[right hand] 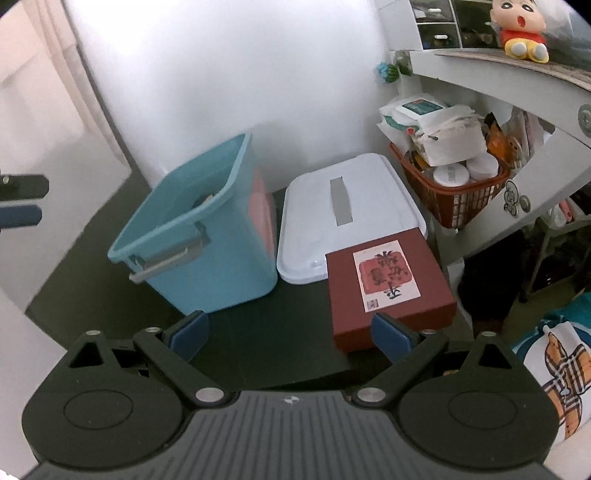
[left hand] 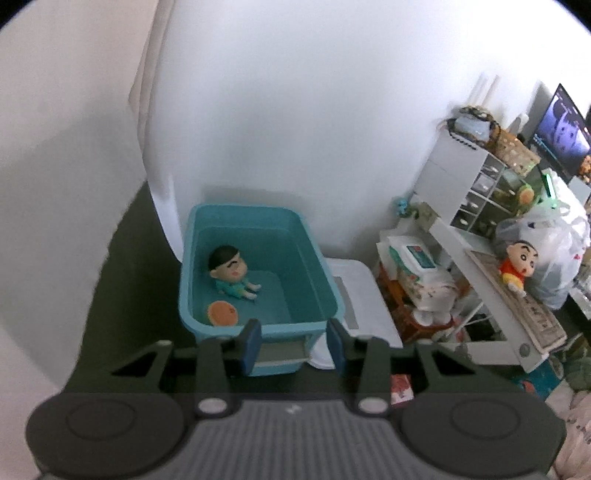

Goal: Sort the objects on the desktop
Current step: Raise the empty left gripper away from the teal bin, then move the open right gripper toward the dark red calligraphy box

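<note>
A teal plastic bin (left hand: 314,273) (right hand: 207,258) stands on the dark desk against the white wall. Inside it sit a small doll in green clothes (left hand: 231,273) and an orange round toy (left hand: 222,314). My left gripper (left hand: 293,341) hovers open above the bin's near rim, nothing between its blue pads. In the right wrist view my right gripper (right hand: 291,332) is open low over the desk, the bin ahead to the left. A dark red box with a printed label (right hand: 391,291) lies just beyond its right finger. The white bin lid (right hand: 347,218) lies flat between bin and box.
An orange basket (right hand: 458,192) full of packets and jars sits under a white shelf (right hand: 491,88) at the right. A doll in a red shirt (left hand: 515,267) (right hand: 521,29) sits on that shelf. The other gripper's fingers (right hand: 22,199) show at the left edge. Bare dark desk (right hand: 92,280) lies left of the bin.
</note>
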Demonstrator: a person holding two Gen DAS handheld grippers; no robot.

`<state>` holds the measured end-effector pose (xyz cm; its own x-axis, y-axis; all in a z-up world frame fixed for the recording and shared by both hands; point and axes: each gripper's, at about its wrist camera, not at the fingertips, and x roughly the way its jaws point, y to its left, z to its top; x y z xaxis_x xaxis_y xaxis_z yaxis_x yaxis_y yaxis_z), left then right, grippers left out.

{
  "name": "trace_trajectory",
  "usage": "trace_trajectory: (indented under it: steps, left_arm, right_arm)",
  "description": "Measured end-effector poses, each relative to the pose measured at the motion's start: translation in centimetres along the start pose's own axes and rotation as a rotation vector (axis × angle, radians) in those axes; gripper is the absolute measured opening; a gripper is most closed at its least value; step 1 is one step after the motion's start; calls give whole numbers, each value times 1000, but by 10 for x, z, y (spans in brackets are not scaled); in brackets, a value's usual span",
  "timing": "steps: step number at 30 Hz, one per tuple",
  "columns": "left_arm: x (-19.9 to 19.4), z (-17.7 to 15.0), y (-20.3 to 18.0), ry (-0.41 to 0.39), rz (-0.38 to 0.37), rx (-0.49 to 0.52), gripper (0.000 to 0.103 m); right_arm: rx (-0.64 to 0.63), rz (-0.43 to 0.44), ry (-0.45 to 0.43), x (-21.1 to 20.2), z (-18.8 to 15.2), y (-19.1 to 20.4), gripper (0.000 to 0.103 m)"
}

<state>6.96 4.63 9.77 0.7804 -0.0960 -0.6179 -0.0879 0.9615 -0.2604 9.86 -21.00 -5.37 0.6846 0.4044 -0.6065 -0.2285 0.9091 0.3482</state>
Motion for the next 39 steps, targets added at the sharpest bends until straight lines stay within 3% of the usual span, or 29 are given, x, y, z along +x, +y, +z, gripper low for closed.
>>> trace_trajectory:
  steps: [15,24,30,39]
  left_arm:
    - [28,-41,31,31,-131,-112,45]
    - [58,-63,41,62,-160,-120,48]
    - [69,-71,41,81,-162,-81,49]
    - [87,-82,48,101,-208,-108,49]
  right_arm:
    - [-57,-63,-31,3,-8,11,97]
    - [-21,-109,-52,6,-10,5,97]
    - [3,-126,-27,16,-12,1,97]
    - [-6,-140,-5,27,-15,9,97]
